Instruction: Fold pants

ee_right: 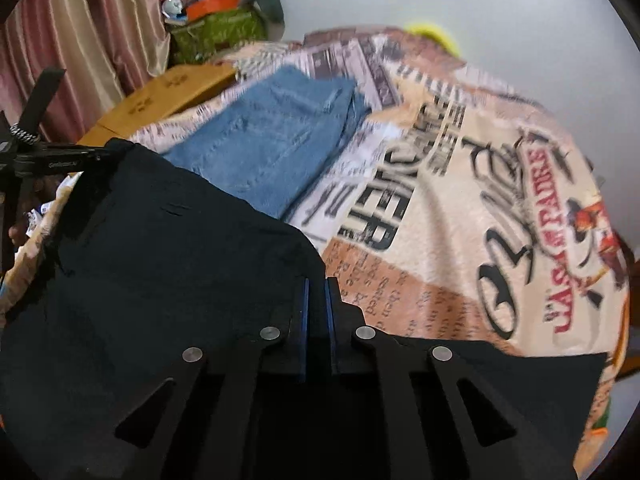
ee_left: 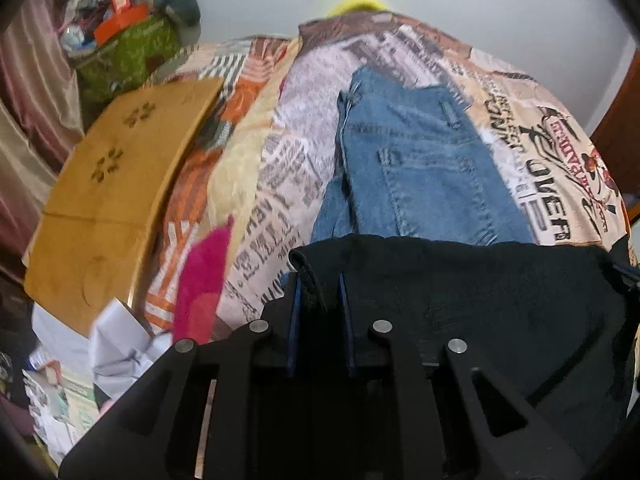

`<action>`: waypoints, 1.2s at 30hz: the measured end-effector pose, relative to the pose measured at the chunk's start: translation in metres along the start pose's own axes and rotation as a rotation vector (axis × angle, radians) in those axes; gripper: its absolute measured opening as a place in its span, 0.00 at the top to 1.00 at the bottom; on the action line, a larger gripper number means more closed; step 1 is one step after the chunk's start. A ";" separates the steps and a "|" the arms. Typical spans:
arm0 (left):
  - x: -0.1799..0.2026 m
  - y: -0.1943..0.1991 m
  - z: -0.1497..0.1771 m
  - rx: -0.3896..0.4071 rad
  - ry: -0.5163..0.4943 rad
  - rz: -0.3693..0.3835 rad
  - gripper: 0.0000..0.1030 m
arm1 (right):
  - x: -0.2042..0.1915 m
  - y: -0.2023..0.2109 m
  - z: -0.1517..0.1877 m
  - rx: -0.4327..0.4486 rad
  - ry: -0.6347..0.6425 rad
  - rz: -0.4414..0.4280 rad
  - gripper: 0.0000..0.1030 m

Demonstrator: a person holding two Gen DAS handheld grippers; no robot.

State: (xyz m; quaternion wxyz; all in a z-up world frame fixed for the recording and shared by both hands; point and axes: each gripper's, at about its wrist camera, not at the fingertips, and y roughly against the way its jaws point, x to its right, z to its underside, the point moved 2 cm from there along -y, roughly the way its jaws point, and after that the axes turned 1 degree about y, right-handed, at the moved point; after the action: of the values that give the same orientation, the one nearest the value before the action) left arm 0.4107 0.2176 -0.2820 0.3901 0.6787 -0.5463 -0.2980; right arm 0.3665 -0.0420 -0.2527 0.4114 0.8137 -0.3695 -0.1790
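Black pants [ee_left: 480, 292] lie spread across the near part of the bed. My left gripper [ee_left: 319, 280] is shut on their thick hemmed left corner, which sticks up between the blue pads. In the right wrist view the same black pants [ee_right: 160, 248] stretch to the left, and my right gripper [ee_right: 317, 282] is shut on their right corner. The other gripper [ee_right: 52, 158] shows at the far left edge, holding the opposite corner. Blue jeans [ee_left: 416, 168] lie folded farther back on the bed, and the same blue jeans [ee_right: 276, 140] show in the right wrist view.
A bedspread [ee_right: 460, 220] with newspaper-style print covers the bed. A flat cardboard sheet [ee_left: 116, 184] lies on its left side, with a pink cloth [ee_left: 202, 280] beside it. A green bag [ee_left: 128, 56] heaped with clutter stands at the back left by curtains [ee_right: 80, 32].
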 end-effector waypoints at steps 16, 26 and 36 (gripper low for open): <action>-0.011 0.120 0.031 0.157 -0.013 0.043 0.83 | -0.056 0.099 0.022 0.093 0.036 0.005 0.95; -0.020 0.180 0.097 0.209 -0.047 0.038 0.83 | -0.099 0.128 0.075 0.074 0.027 -0.034 0.95; -0.028 0.200 0.180 0.145 -0.072 0.022 0.83 | -0.134 0.118 0.141 -0.031 0.020 -0.095 0.95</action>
State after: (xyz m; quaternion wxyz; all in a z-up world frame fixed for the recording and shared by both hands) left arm 0.1534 0.1882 -0.2048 0.3233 0.6879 -0.5875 -0.2777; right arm 0.1404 -0.0633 -0.2435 0.4187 0.8257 -0.3233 -0.1958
